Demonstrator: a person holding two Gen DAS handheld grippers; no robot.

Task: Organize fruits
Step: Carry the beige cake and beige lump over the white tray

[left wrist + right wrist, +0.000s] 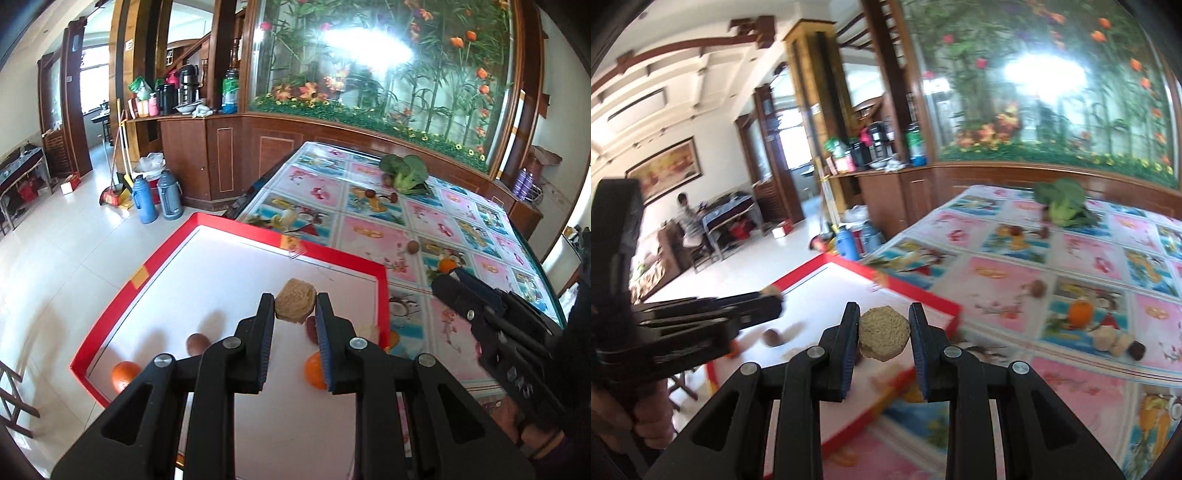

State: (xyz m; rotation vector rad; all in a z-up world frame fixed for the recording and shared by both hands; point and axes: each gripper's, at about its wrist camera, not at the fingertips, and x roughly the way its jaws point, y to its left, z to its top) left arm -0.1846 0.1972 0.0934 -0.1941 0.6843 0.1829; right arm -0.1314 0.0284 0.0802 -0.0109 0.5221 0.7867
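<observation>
**Both grippers clamped on tan pieces over the red tray**

The left gripper [295,308] has its jaws drawn close onto a tan, rough-skinned chunk [295,305], squat and faceted, with no clear long axis; its flat cut face is turned toward the camera. It hangs over the white floor of the red-rimmed tray [229,223], which sits at the near left end of the floral-cloth table [424,221].

The right gripper [884,328] likewise pinches a tan octagonal disc [884,334] by its edges, broad face toward the lens, above the tray's near right corner.

In the tray lie an orange [125,373], a brown round fruit [197,343] and a second orange [314,371]. Farther right on the cloth sit another orange [1079,312] and, at the far end, leafy greens [404,171].
</observation>
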